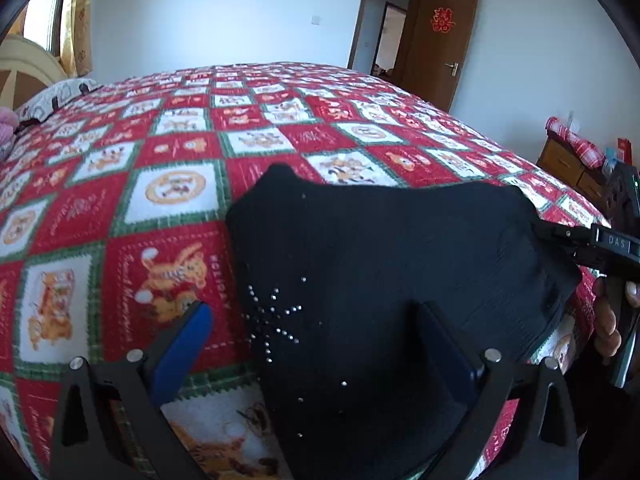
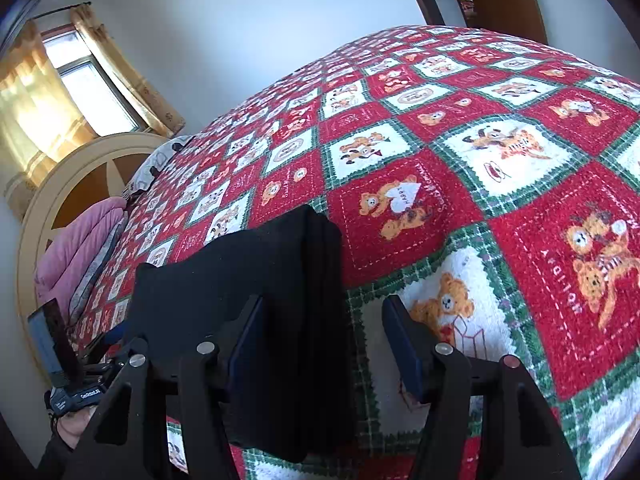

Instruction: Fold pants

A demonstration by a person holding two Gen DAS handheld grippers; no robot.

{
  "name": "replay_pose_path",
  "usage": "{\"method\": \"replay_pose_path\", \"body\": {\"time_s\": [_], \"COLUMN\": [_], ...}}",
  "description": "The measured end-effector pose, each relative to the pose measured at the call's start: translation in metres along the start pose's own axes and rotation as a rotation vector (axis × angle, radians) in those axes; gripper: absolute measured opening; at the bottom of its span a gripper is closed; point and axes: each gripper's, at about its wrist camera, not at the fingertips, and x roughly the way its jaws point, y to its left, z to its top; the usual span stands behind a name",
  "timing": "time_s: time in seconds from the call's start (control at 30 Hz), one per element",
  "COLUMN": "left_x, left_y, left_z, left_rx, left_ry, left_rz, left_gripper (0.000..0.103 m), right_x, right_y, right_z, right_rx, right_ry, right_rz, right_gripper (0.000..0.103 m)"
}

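Note:
The black pants (image 1: pixel 380 264) lie folded into a thick bundle on the red, white and green patterned bedspread (image 1: pixel 168 152); a rhinestone star shows on the near left part. My left gripper (image 1: pixel 316 320) is open, its blue-padded fingers straddling the bundle's left edge. In the right wrist view the pants (image 2: pixel 256 280) show as a stacked fold with layered edges. My right gripper (image 2: pixel 324 320) is open with the fold's right edge between its fingers. The right gripper also shows in the left wrist view (image 1: pixel 568 240) at the bundle's right side.
A pink quilt (image 2: pixel 76 256) and a pillow (image 1: pixel 60 96) lie at the headboard end (image 2: pixel 60 184). A wooden dresser (image 1: pixel 576 164) stands past the bed's right edge. An open brown door (image 1: pixel 440 40) is at the far wall.

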Motion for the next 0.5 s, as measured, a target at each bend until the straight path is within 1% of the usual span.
{"method": "replay_pose_path", "body": {"time_s": [0.17, 0.2, 0.27, 0.37, 0.4, 0.47, 0.5], "left_x": [0.003, 0.003, 0.004, 0.003, 0.003, 0.002, 0.002], "left_y": [-0.003, -0.003, -0.003, -0.003, -0.002, -0.001, -0.001], "left_z": [-0.001, -0.001, -0.001, 0.000, 0.000, 0.000, -0.001], "left_rx": [0.019, 0.020, 0.018, 0.019, 0.018, 0.016, 0.018], "left_ry": [-0.011, -0.009, -0.003, 0.006, 0.008, 0.002, -0.002], "left_rz": [0.003, 0.003, -0.001, -0.007, -0.011, -0.026, -0.032], "left_gripper": [0.103, 0.103, 0.103, 0.103, 0.103, 0.103, 0.103], "right_x": [0.003, 0.005, 0.010, 0.013, 0.012, 0.011, 0.011], "right_y": [0.005, 0.008, 0.013, 0.014, 0.012, 0.007, 0.005], "right_z": [-0.003, -0.004, -0.007, -0.010, -0.009, -0.009, -0.009], "right_rx": [-0.024, -0.034, -0.043, -0.052, -0.039, -0.013, -0.005], "right_ry": [-0.016, -0.006, 0.030, 0.046, 0.046, 0.047, 0.047], "right_rz": [0.010, 0.021, 0.072, 0.076, 0.089, 0.106, 0.109], "right_gripper": [0.062, 0.062, 0.062, 0.062, 0.061, 0.055, 0.050]}}
